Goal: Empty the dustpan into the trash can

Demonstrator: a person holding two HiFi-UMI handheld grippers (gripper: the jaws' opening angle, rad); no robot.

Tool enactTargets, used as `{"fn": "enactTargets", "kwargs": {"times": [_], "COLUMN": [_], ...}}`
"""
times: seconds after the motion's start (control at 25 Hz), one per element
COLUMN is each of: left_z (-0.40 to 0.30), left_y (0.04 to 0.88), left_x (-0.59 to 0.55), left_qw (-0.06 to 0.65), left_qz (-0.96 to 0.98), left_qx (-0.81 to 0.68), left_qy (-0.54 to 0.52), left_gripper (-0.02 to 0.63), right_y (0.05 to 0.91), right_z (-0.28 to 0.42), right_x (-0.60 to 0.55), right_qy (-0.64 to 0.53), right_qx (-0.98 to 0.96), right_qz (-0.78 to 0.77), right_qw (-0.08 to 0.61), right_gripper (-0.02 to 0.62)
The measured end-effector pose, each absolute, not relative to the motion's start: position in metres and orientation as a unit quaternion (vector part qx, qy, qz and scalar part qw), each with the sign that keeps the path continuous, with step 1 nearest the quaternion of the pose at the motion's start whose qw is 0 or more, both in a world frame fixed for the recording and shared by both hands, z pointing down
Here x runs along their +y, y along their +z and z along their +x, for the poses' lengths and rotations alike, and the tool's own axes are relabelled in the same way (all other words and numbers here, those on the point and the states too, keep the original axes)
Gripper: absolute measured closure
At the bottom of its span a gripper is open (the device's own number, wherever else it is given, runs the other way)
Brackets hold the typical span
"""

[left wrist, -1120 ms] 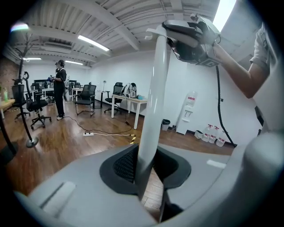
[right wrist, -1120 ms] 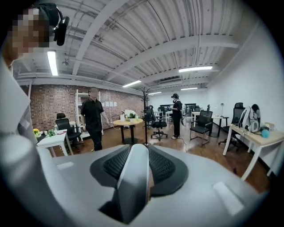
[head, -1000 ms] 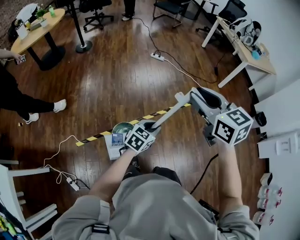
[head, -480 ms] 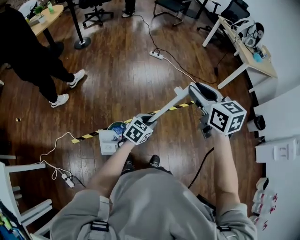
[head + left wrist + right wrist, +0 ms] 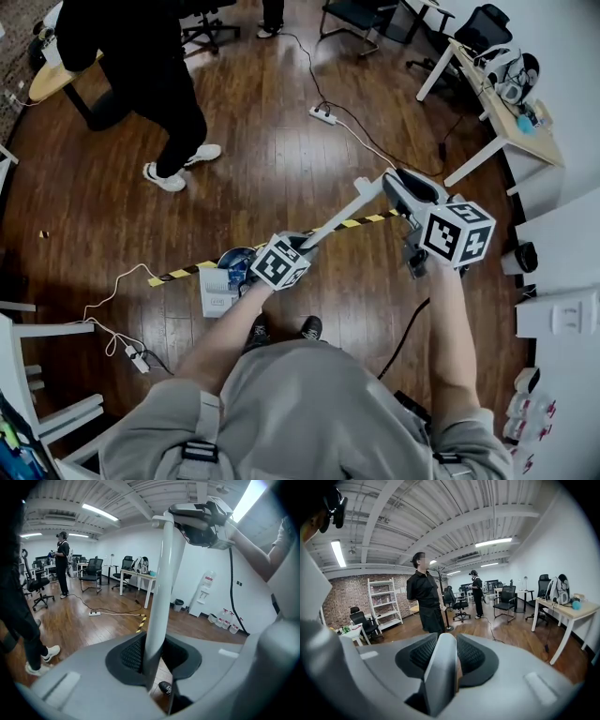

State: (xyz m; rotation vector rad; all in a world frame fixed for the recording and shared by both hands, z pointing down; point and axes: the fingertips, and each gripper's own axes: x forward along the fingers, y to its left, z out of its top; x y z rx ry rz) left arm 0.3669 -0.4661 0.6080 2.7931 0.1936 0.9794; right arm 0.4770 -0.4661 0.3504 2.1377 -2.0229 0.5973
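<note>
Someone in black (image 5: 150, 56) has walked closer. Now the left gripper (image 5: 151, 657) pinches the dustpan pole (image 5: 339, 221) low down, and the right gripper (image 5: 442, 660) pinches its top. It looks stiff, light and slippery, so hold both ends. I think the trash can (image 5: 236, 259) sits just below.

Two tongs (image 5: 305, 244) (image 5: 392, 185), one dustpan handle (image 5: 337, 217), one round bin (image 5: 232, 260), two power strips (image 5: 322, 114) (image 5: 139, 361), one standing person (image 5: 155, 66).

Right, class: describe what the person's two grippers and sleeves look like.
The left gripper and right gripper have smooth pale grey shells with black ribbed pads. Each carries a white cube with black square markers. A black cable trails from the right one. The person wears a grey short-sleeved shirt.
</note>
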Motion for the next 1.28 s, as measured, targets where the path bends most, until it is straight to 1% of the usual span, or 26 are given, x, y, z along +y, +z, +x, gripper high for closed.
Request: {"fn": "enactTargets", "kwargs": {"times": [0.32, 0.8, 1.28], "left_z": [0.362, 0.355, 0.33], "left_y": [0.607, 0.588, 0.572], "left_x": [-0.466, -0.473, -0.502], "left_qw": [0.087, 0.084, 0.078], "left_qz": [0.936, 0.941, 0.949], "left_qx": [0.062, 0.057, 0.058], "left_qy": [0.336, 0.323, 0.3], "left_gripper": [0.531, 0.532, 0.535], "right_y": [0.352, 0.328, 0.304], "right_z": [0.478, 0.461, 0.416], "right_x": [-0.468, -0.478, -0.508], "right_qy": [0.202, 0.179, 0.143], "right_qx": [-0.676, -0.688, -0.699], "right_qz": [0.706, 0.698, 0.692], "right_qw": [0.067, 0.084, 0.11], "right_gripper": [0.471, 0.469, 0.471]}}
